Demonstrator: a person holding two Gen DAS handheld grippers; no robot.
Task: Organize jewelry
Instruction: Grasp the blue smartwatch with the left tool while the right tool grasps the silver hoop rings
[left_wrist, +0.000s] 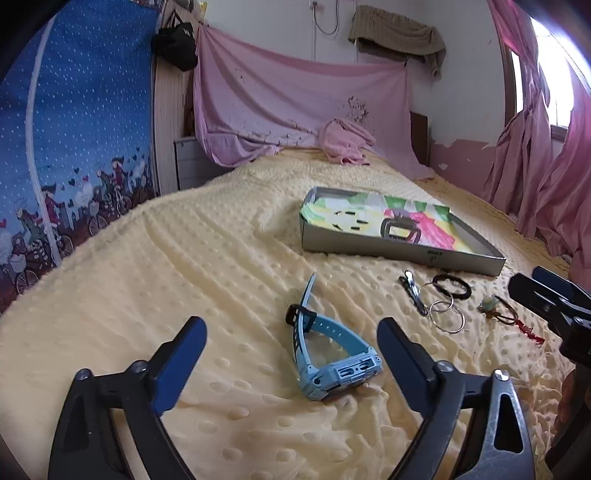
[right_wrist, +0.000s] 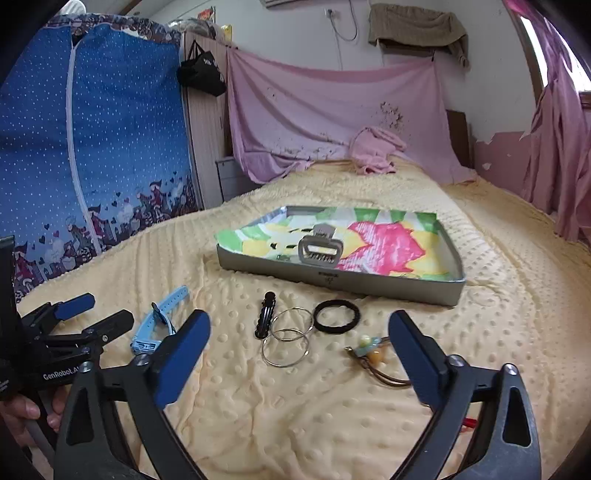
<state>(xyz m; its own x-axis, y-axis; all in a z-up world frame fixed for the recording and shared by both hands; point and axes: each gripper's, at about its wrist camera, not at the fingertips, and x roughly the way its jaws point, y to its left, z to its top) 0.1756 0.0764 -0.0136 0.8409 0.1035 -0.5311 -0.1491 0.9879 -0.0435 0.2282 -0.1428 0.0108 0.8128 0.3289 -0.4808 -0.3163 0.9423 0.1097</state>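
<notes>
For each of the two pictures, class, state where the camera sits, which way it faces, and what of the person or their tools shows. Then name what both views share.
Left wrist: on the left hand-held gripper, facing along the bed at the blue watch; its own fingers show, open.
Right wrist: on the right hand-held gripper, facing the hoop rings; a hand shows.
Shared: tray, watch, rings, hair tie.

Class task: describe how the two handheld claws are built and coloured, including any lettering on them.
Both the left claw and the right claw have black, curved, angular arms with silver screws at the pivots and flat dark-blue pads inside the fingers. In the right wrist view, the left claw's black body carries white lettering, "GenRobot.AI".
</notes>
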